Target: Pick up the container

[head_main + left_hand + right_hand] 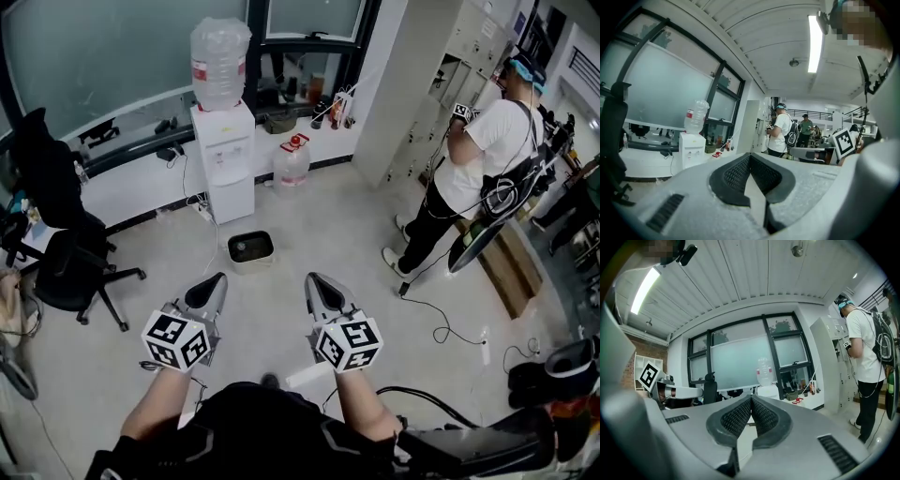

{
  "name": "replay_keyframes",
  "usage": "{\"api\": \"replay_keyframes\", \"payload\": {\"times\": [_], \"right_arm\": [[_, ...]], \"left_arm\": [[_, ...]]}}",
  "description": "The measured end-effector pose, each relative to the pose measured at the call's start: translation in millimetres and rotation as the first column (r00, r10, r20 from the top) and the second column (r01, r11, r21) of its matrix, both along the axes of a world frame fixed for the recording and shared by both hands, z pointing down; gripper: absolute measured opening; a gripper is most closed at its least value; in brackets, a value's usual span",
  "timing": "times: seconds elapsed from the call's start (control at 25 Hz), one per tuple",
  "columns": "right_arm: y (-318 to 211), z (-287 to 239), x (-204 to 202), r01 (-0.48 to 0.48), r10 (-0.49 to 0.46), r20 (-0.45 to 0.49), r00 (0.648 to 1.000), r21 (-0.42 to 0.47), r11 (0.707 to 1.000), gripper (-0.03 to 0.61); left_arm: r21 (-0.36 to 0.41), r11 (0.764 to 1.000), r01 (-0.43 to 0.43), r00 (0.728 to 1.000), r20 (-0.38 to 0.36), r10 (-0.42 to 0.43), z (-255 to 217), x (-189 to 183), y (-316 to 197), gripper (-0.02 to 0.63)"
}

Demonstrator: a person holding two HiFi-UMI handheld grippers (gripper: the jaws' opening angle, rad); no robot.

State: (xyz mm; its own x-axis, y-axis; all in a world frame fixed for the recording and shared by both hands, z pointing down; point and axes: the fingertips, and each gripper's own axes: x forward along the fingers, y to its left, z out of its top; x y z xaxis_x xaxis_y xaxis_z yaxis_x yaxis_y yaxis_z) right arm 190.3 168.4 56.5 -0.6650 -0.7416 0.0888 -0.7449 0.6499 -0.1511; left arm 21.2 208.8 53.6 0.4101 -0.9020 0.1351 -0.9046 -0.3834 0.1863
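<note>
Holding nothing in left gripper or right gripper, jaws pressed together. Container on the floor just in front of the water dispenser, probably beyond reach. Approach low, spread jaws early, pinch one rim wall squarely.

Grey floor ran to frosted windows; white water dispenser stood below them, black office chair at left.

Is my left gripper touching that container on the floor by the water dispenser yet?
Apart. The head view shows bare floor between the left gripper and the container, which sits farther ahead.
</note>
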Motion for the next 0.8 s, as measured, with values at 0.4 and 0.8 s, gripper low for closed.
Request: {"api": "replay_keyframes", "payload": {"times": [0.4,0.8], "right_arm": [[-51,7,6,0.046,-0.046,0.020,0.999,-0.011,0.999,0.000],[-106,13,-28,0.036,-0.036,-0.032,0.999,-0.006,0.999,0.000]], "left_arm": [[-0.030,0.999,0.041,0.999,0.035,-0.040,6,7,-45,0.006],[-0.054,0.998,0.021,0.999,-0.027,-0.023,29,-25,-110,0.006]]}}
